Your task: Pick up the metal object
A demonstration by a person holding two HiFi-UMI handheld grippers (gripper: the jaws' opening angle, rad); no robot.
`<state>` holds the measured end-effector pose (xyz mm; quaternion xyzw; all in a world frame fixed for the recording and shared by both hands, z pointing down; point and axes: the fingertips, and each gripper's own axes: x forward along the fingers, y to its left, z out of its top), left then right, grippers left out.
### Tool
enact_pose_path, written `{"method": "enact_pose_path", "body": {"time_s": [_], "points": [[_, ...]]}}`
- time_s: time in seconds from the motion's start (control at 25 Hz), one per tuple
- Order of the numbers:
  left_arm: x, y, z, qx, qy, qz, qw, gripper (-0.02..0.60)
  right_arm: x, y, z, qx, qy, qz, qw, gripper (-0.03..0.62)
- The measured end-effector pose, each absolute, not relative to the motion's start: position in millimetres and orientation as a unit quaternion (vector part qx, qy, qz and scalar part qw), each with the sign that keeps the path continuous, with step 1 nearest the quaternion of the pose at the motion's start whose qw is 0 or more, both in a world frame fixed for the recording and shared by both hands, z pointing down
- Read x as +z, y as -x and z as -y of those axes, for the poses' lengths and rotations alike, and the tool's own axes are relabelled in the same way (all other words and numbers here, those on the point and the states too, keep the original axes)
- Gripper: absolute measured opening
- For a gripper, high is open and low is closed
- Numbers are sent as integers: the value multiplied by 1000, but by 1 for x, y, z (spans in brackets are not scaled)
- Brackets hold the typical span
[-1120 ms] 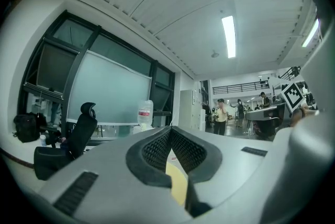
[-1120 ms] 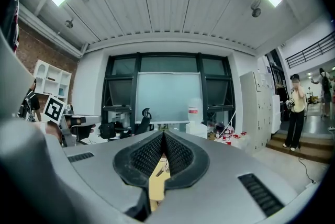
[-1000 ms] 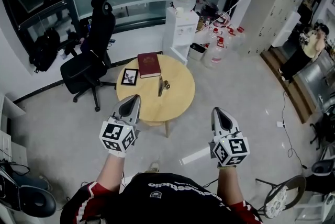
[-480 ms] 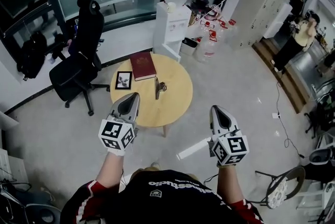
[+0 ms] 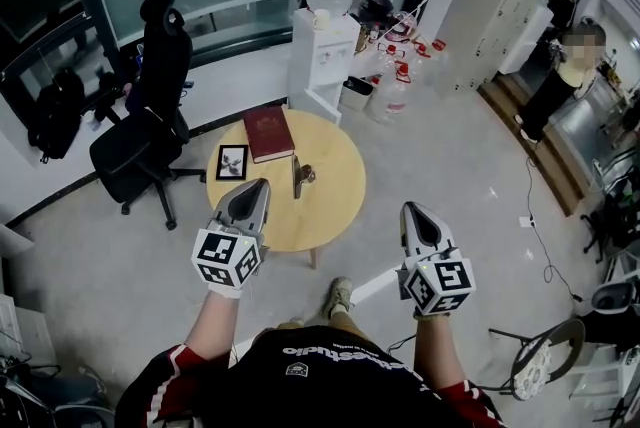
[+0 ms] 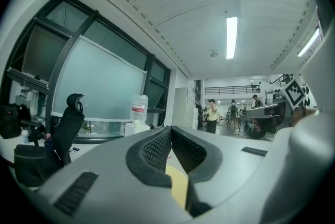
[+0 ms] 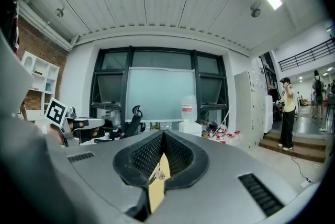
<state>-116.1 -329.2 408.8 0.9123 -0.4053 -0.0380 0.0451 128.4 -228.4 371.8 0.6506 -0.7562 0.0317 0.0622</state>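
My left gripper (image 5: 258,186) hung in the air with its jaws pressed together and nothing between them. My right gripper (image 5: 411,209) was level with it, its jaws likewise closed on nothing. In the head view the left gripper's tip overlapped the near edge of a round wooden table (image 5: 335,206), while the right one was over bare floor beside it. The metal object (image 5: 299,178) lay near the middle of that tabletop, well apart from both grippers. Beyond it on the table were a small framed picture (image 5: 232,161) and a dark red book (image 5: 268,133), side by side. A black office chair (image 5: 140,131) stood to the table's left, a water dispenser (image 5: 322,56) behind it, and a person (image 5: 558,86) far off to the right.
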Motion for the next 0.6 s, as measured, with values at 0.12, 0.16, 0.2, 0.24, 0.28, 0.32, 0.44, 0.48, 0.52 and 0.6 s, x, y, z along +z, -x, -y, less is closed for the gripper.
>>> {"method": "enact_pose_path", "body": {"time_s": [0.12, 0.16, 0.2, 0.24, 0.28, 0.32, 0.44, 0.48, 0.52, 0.6], "points": [[404, 110, 336, -41, -912, 407, 37, 17, 370, -132, 241, 28, -643, 763, 57, 29], [402, 109, 337, -44, -912, 407, 35, 17, 370, -132, 245, 27, -640, 766, 56, 29], [401, 109, 339, -49, -911, 407, 34, 17, 371, -133, 249, 27, -637, 769, 55, 29], [400, 108, 343, -53, -911, 409, 34, 17, 372, -133, 254, 26, -634, 771, 54, 29], [399, 107, 347, -55, -910, 409, 34, 17, 372, -134, 259, 25, -632, 772, 54, 29], [399, 105, 349, -56, -911, 408, 35, 17, 372, -135, 264, 25, -630, 774, 54, 29], [391, 90, 353, -55, -917, 395, 26, 18, 369, -139, 277, 22, -625, 778, 52, 29], [388, 85, 355, -55, -918, 392, 21, 18, 367, -140, 281, 21, -624, 780, 51, 29], [385, 81, 357, -55, -919, 390, 18, 18, 367, -140, 285, 21, -622, 781, 50, 29], [383, 76, 362, -53, -919, 390, 13, 20, 366, -140, 292, 22, -618, 784, 48, 29]]}}
